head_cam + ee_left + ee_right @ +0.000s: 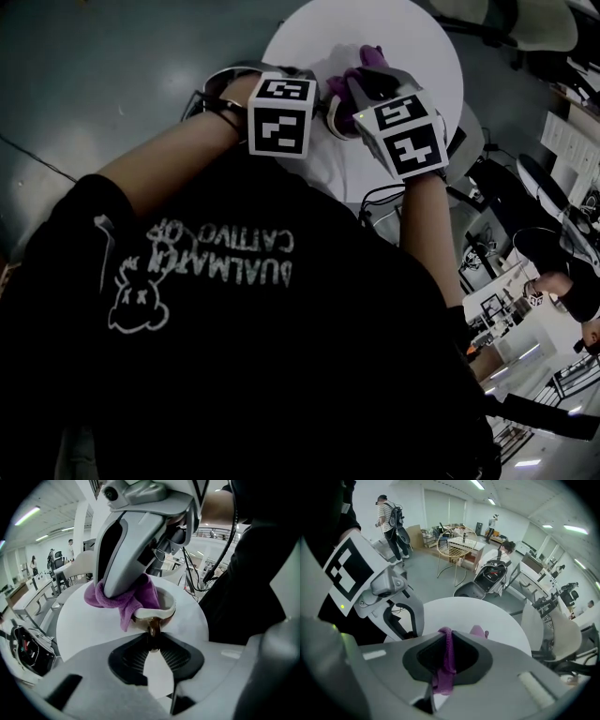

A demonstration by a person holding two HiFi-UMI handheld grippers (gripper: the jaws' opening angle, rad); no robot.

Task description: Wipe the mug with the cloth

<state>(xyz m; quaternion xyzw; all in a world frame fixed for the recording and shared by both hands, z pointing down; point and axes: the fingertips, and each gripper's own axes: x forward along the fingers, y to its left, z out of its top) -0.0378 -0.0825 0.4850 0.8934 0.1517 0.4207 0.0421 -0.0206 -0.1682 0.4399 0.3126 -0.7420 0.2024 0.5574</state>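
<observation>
Two lines of white lettering cross the person's black shirt [281, 375], which fills most of the head view. They run upside down to the camera. "CATTIVO" can be picked out, the other line looks like "DUALMATCH", and a few more letters to the left are too broken to read. Beside them is a white cartoon bear [136, 295] with crosses for eyes.

Beyond the shirt stands a round white table [412, 56], its near part covered by the forearms and both tongs. Each marker cube [281, 114] bears only black-and-white squares, no words. From the head camera the cubes hide the jaws completely.

The right gripper [447, 641] points steeply down with its jaws pressed together on a fold of the purple cloth [449, 653], which runs up between the pads and hangs out below them. In the left gripper view, its tips are buried in the bunched cloth.

The left gripper [152, 641] has its jaws narrowed to a small gap, pinching the mug's brown handle [153, 629] at their tips.

The mug [164, 613], white at the rim and brown outside, is at the table's near edge, just in front of the person. The cloth is stuffed into it and spills over its left side. Its base is hidden, so I cannot tell whether it rests on the table or is lifted.
</observation>
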